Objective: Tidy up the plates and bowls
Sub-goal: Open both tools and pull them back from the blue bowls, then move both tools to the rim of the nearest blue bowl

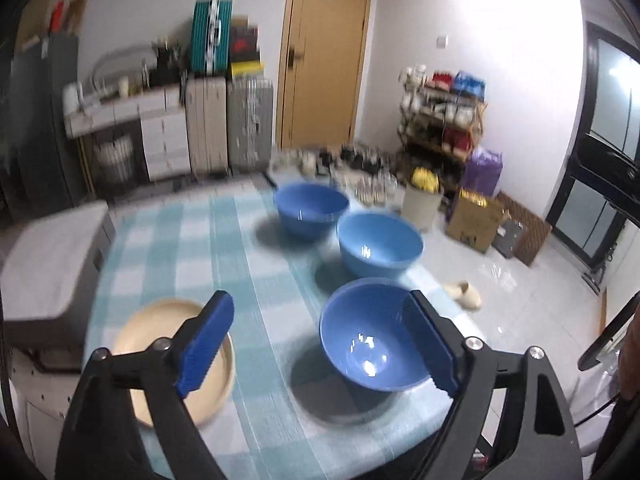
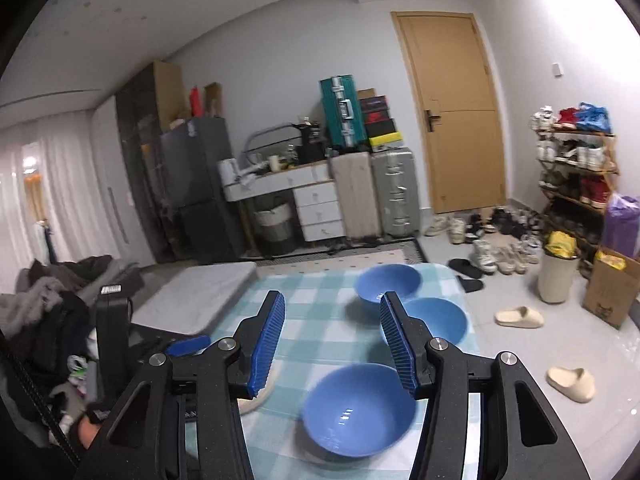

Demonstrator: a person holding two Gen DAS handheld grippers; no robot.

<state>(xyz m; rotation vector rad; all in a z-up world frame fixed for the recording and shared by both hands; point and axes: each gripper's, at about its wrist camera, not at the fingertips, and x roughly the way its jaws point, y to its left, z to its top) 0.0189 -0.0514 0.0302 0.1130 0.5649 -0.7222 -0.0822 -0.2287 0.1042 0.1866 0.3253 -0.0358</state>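
Three blue bowls are seen in a row on the checked tabletop [image 1: 192, 232]: a far bowl [image 1: 312, 209], a middle bowl [image 1: 380, 245] just beside it, and a near bowl [image 1: 374, 346] standing slightly apart. A shallow cream plate [image 1: 140, 328] lies to the left of the near bowl. The left tongs [image 1: 320, 344] are held wide above the tabletop with nothing between the pads; the right tongs [image 2: 332, 344] are held at a middling gap, also empty. The bowls are judged light, stiff and glossy, so slippery. A pinch across the rim wall is advised, with one pad inside and one outside. The plate is probably best taken at its raised edge.
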